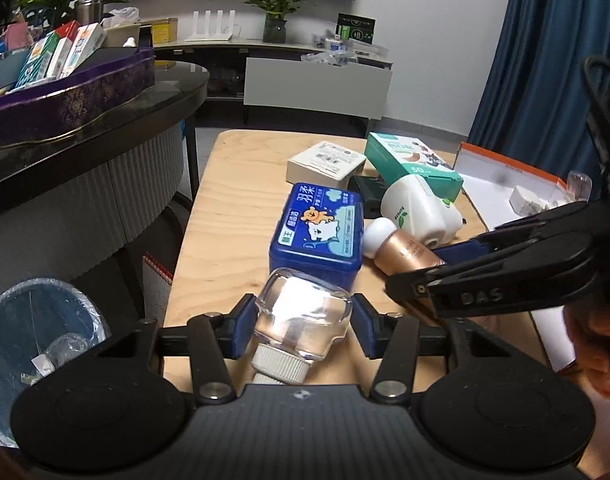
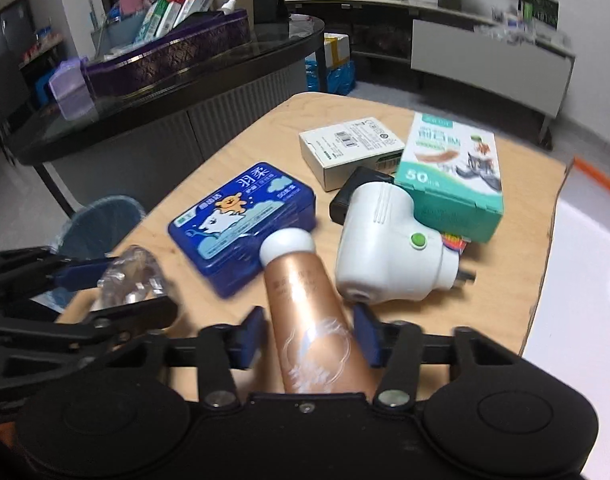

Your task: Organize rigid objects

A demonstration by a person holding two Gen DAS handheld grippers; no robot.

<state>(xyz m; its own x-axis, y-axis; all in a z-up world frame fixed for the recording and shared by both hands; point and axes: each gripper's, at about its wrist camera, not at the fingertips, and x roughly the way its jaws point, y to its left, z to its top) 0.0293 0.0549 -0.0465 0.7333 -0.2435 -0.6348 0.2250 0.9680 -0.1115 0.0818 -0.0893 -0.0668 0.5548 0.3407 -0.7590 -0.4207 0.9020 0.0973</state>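
Observation:
My left gripper [image 1: 303,320] is shut on a clear glass bottle [image 1: 305,312] with a white ribbed cap, just above the wooden table [image 1: 233,200]. My right gripper [image 2: 309,332] is shut on a rose-gold tube [image 2: 305,312] with a white round cap, and it comes into the left wrist view from the right. Just beyond both lie a blue tin [image 1: 317,228] with a cartoon bear, a white plug-in device [image 2: 385,248] with a green button, a green box [image 2: 449,168], a beige box [image 2: 349,144] and a small black item [image 2: 349,192].
An open white box with an orange rim [image 1: 505,184] lies at the table's right side. A lined waste bin [image 1: 37,340] stands on the floor to the left. A dark round table [image 1: 105,136] carrying a purple tin [image 1: 65,92] of cartons rises at left.

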